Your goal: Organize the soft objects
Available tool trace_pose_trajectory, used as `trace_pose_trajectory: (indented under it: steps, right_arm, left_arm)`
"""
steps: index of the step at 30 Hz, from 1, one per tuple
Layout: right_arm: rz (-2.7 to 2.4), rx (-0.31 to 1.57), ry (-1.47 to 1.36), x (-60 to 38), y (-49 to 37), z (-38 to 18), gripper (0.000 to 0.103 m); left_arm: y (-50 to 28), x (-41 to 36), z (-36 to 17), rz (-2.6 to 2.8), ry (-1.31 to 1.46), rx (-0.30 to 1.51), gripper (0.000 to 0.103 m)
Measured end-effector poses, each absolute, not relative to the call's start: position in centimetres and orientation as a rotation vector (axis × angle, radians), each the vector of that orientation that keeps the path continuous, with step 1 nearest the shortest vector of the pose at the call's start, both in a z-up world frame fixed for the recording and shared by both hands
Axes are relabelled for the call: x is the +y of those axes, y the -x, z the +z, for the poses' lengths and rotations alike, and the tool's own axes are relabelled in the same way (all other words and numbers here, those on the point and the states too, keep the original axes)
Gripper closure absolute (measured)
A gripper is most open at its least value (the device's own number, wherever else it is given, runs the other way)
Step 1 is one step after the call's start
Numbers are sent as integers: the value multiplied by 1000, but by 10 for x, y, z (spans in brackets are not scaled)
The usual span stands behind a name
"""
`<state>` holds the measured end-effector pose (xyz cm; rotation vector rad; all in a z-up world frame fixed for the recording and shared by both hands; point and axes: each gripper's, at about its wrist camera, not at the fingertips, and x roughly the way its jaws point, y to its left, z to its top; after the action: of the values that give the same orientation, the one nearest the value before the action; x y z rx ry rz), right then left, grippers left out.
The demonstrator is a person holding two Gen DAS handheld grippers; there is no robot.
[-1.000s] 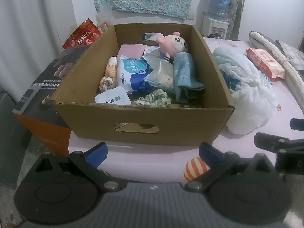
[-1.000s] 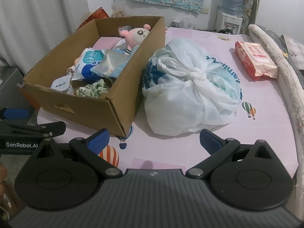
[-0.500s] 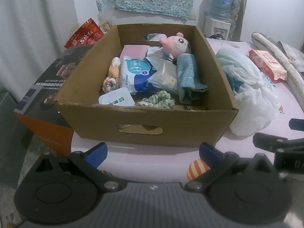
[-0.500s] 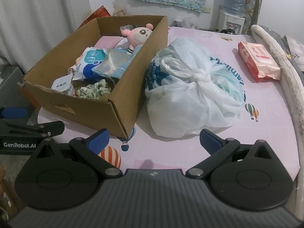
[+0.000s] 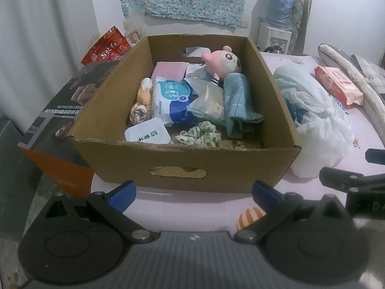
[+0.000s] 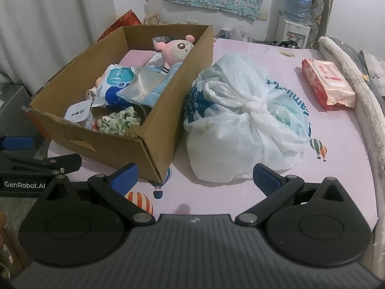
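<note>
Both views are drawn slightly nearer to the cardboard box than a second ago, while nothing inside it is shifted. Soft things are packed in the box: a pink plush doll is leaned against the far right wall, a blue checked cloth is draped below it, a white and blue tissue pack is lain in the middle, and a green patterned scrunchie is seen near the front wall beside a small white packet. A knotted white plastic bag is set just beside the box's right wall, touching it, on the pink sheet with balloon prints. Farther right, well apart from the bag, a red wet-wipes pack is laid near a rolled pale cushion. The left claw is held wide open and empty in front of the box's near wall. The right claw is likewise spread open and empty, pointed between the box corner and the bag. A water dispenser is seen against the back wall
</note>
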<state>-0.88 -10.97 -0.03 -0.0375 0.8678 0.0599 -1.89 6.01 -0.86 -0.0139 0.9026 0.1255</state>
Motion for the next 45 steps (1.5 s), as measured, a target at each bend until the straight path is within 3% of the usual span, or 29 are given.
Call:
trace_pose_trajectory:
  steps: [45]
  right_arm:
    - [44, 856, 23, -120, 9, 3, 1]
  left_arm:
    - [17, 53, -4, 115, -3, 899, 0]
